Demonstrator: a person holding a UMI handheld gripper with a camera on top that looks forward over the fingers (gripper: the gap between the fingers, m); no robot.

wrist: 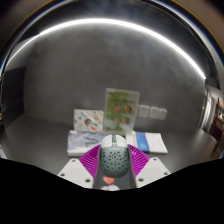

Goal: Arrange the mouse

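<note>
A grey-green mouse [112, 160] with a perforated shell sits between my two fingers, its pale front end pointing away from me. The magenta pads [90, 161] press against both of its sides. My gripper [112, 164] is shut on the mouse and holds it low over a pale desk [40, 140]. A small orange spot shows at the mouse's near end.
Just beyond the mouse lie a white and blue booklet [151, 142] on the right and a printed booklet [84, 142] on the left. An upright card with pictures [119, 108] stands behind them against a grey wall, with small white outlets [152, 112] to its right.
</note>
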